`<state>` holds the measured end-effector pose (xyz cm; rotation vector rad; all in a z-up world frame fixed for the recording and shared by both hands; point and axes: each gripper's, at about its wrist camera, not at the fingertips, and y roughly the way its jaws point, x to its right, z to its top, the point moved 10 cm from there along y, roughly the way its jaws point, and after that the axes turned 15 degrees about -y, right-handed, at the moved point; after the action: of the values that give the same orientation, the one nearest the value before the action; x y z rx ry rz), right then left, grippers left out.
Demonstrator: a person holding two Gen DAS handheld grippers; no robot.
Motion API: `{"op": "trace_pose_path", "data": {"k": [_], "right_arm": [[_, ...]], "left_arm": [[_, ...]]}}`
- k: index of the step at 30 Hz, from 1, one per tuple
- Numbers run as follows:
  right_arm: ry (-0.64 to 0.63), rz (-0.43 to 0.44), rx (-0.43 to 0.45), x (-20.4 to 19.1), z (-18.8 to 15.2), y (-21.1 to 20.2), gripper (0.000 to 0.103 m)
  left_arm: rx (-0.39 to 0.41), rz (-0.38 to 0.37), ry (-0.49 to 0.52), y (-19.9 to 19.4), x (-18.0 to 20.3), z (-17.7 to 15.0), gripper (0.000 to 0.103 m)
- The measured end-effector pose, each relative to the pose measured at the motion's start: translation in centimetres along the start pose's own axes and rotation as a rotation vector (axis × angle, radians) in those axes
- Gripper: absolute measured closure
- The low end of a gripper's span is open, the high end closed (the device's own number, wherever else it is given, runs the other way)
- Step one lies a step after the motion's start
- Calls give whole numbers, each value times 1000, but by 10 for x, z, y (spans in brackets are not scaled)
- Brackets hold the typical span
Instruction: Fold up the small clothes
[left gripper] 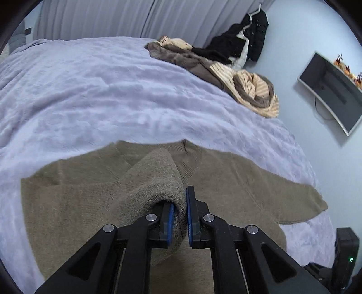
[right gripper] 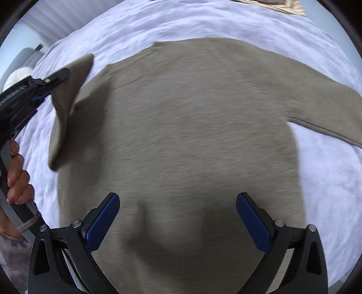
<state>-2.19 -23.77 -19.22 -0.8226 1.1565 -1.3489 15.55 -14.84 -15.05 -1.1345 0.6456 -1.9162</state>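
Observation:
An olive-brown knit sweater (left gripper: 237, 190) lies spread on the lavender bedspread (left gripper: 101, 90); it fills the right wrist view (right gripper: 192, 135). My left gripper (left gripper: 180, 203) is shut on the sweater's left sleeve (left gripper: 158, 178) and holds it lifted over the body of the sweater. It shows at the left of the right wrist view (right gripper: 52, 83), with the sleeve (right gripper: 70, 108) hanging from it. My right gripper (right gripper: 177, 217) is open and empty just above the lower part of the sweater. The other sleeve (right gripper: 328, 113) lies stretched out to the right.
A heap of brown, striped and black clothes (left gripper: 217, 65) lies at the far right of the bed. A wall screen (left gripper: 332, 90) hangs to the right. Grey curtains (left gripper: 101, 18) hang behind the bed. A person's hand (right gripper: 18, 176) holds the left gripper's handle.

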Motion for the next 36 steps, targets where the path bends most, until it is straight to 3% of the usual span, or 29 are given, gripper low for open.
{"op": "trace_pose_path", "data": {"k": [2, 4, 5, 10, 14, 17, 19, 22, 23, 24, 25, 26, 28, 30, 31, 33, 34, 35, 36], "right_arm": [[23, -19, -14, 21, -4, 2, 1], [31, -31, -22, 32, -5, 5, 1], [29, -35, -21, 35, -4, 5, 1], [-71, -69, 29, 26, 25, 6, 1], [-343, -87, 144, -28, 78, -1, 1], [-634, -122, 221, -88, 111, 6, 1], [-816, -191, 237, -115, 121, 21, 1], [-1054, -388, 210, -141, 139, 65, 5], [-1089, -433, 191, -141, 142, 76, 15], [-1104, -440, 172, -140, 146, 84, 43], [-1087, -414, 159, -138, 148, 85, 61], [-1003, -353, 156, -133, 154, 80, 87], [-785, -250, 201, -116, 166, 62, 88], [-493, -78, 270, -81, 172, 35, 88], [-288, 13, 317, -51, 170, 20, 88], [-10, 113, 341, -4, 158, 13, 87], [185, 213, 338, 27, 144, 18, 85], [300, 261, 329, 43, 133, 24, 83], [408, 289, 314, 60, 121, 31, 68]], "left_arm": [[-64, 49, 37, 19, 4, -23, 79], [-97, 87, 45, 25, -2, -37, 26], [-80, 107, 47, 20, -6, -40, 23], [-65, 151, 55, -28, -40, -45, 23], [-40, 250, -82, -57, -115, -19, 23], [-109, 356, -208, -55, -187, -17, 23], [-159, 405, -283, -47, -227, -18, 23], [-178, 353, -372, -38, -251, -14, 23], [-177, 328, -393, -36, -253, -10, 23], [-173, 312, -403, -34, -254, -8, 23], [-170, 299, -408, -31, -253, -5, 23], [-173, 285, -409, -29, -252, -3, 23], [-175, 264, -404, -25, -250, -1, 23], [-185, 253, -395, -22, -249, -1, 23], [-189, 247, -386, -21, -248, -1, 23], [-197, 242, -370, -21, -243, 0, 23], [-204, 239, -365, -20, -243, 1, 23], [-209, 239, -362, -17, -241, 4, 23], [-213, 238, -360, -17, -242, 5, 23]]}}
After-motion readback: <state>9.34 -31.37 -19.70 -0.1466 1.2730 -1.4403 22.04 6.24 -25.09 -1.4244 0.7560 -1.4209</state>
